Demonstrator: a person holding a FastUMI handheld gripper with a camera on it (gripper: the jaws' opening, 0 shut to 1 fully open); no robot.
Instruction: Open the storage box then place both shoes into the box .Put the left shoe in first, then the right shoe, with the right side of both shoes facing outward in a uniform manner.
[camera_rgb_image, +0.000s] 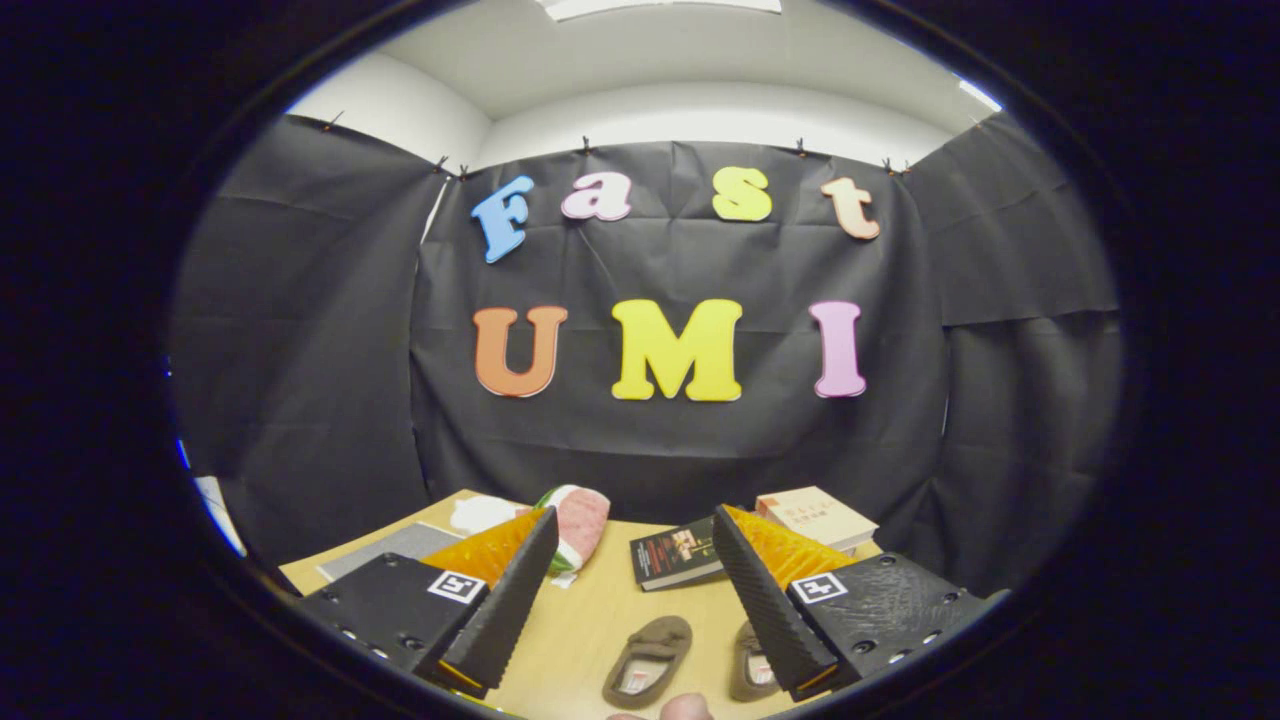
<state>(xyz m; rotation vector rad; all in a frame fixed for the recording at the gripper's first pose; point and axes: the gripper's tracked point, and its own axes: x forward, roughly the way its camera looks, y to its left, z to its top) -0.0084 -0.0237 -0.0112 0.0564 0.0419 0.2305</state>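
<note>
Gripper held above wooden table, jaws wide apart, gripping nothing. Brown slippers between the fingers at 6 o'clock: left slipper, right slipper partly behind the right finger. Dark book at 12; tan book at 1; rolled pink cloth at 11.

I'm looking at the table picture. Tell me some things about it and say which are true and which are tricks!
1. The tool is open, holding nothing. True.
2. Two brown shoes lie on the wooden table between the fingers. True.
3. One shoe is pinched by the tool. False: both fingers are apart and touch neither shoe.
4. A dark book lies beyond the shoes. True.
5. The rolled cloth sits on top of the dark book. False: it lies apart, beside it.
</note>
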